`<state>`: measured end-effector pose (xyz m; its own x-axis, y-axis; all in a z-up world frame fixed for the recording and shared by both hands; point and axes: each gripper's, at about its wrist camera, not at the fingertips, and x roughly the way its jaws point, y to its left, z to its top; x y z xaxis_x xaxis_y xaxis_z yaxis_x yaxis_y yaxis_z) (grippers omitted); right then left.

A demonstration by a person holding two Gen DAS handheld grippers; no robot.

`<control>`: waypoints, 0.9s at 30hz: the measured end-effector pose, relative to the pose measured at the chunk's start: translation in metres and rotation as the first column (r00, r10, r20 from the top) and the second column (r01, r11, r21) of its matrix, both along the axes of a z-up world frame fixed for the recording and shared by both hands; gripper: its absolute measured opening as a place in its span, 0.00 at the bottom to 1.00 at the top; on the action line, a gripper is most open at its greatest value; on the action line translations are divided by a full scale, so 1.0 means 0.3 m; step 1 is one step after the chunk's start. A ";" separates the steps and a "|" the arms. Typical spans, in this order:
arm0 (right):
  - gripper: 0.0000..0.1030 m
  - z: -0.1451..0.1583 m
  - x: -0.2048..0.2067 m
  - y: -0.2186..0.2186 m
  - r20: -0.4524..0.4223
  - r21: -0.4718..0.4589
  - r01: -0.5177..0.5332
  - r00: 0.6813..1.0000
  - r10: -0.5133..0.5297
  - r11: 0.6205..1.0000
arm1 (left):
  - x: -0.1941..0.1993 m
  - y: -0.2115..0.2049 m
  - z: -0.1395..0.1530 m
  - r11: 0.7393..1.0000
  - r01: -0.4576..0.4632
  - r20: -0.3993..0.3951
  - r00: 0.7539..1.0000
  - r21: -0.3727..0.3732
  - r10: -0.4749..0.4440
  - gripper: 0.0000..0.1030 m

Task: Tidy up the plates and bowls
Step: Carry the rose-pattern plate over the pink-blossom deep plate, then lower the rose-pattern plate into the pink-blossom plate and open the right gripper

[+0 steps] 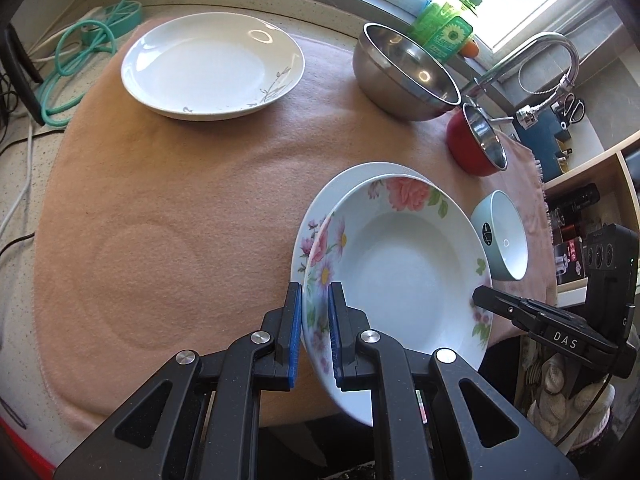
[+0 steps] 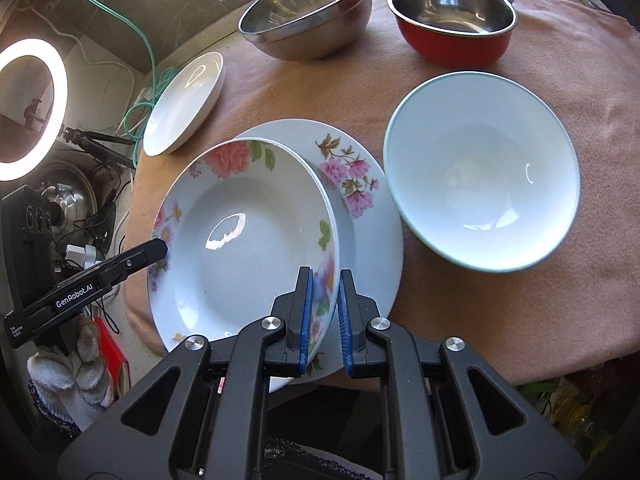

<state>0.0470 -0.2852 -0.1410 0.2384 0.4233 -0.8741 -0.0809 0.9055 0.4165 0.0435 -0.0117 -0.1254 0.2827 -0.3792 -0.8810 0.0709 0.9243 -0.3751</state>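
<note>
Each black hand-held gripper (image 1: 314, 336) (image 2: 324, 320) has ribbed blue pads, silver pivot screws and white lettering.

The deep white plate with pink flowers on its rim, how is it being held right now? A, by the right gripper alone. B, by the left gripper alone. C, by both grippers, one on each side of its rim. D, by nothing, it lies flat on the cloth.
C: the left gripper and the right gripper each clamp opposite rim edges of the deep white plate with pink flowers.
</note>
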 end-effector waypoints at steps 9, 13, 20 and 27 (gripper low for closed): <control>0.12 -0.016 -0.010 -0.023 -0.001 -0.005 0.022 1.000 -0.022 1.000 | 0.019 -0.044 -0.017 0.999 0.034 -0.010 0.999 0.018 -0.034 0.10; 0.12 -0.020 -0.010 -0.021 -0.001 -0.007 0.024 1.000 -0.024 1.000 | 0.026 -0.054 -0.023 0.999 0.038 -0.012 0.999 0.028 -0.038 0.10; 0.12 -0.027 -0.006 -0.022 -0.002 -0.017 0.034 0.999 -0.034 0.999 | 0.034 -0.065 -0.026 0.998 0.038 -0.005 0.999 0.048 -0.038 0.10; 0.13 -0.030 -0.005 -0.022 0.005 -0.030 0.039 0.999 -0.039 0.999 | 0.040 -0.077 -0.030 0.997 0.039 0.007 0.999 0.071 -0.039 0.11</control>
<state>0.0456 -0.2917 -0.1499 0.2580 0.3870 -0.8853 -0.0473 0.9202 0.3885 0.0555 -0.0348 -0.1345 0.2761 -0.3265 -0.9040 0.1100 0.9451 -0.3078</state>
